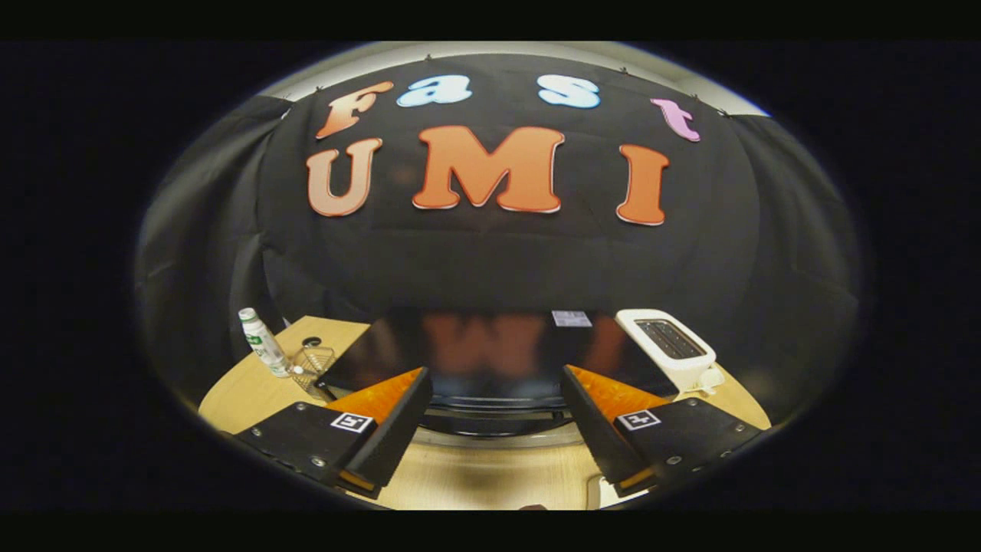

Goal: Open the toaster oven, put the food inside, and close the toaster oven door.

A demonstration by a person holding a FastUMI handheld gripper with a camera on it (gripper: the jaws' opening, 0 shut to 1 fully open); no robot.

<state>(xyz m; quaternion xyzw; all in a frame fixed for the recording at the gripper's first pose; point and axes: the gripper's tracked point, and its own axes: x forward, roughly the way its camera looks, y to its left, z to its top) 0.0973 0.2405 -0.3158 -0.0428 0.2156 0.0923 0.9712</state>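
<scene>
Above toaster oven (490,356), gripper (494,399) spread wide, holding nothing.

Gripper (490,429) held level, pointing forward, its two fingers (387,429) spread wide apart with an empty gap between them. Nothing is pressed by either finger. Each finger carries a square marker tag on its upper face.

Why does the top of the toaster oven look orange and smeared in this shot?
In the gripper view, the toaster oven has a glossy black top that mirrors the booth wall behind it, blurred. The fisheye lens bends the wooden table edges. The gripper fingers are open, with the oven's handle between them.
</scene>
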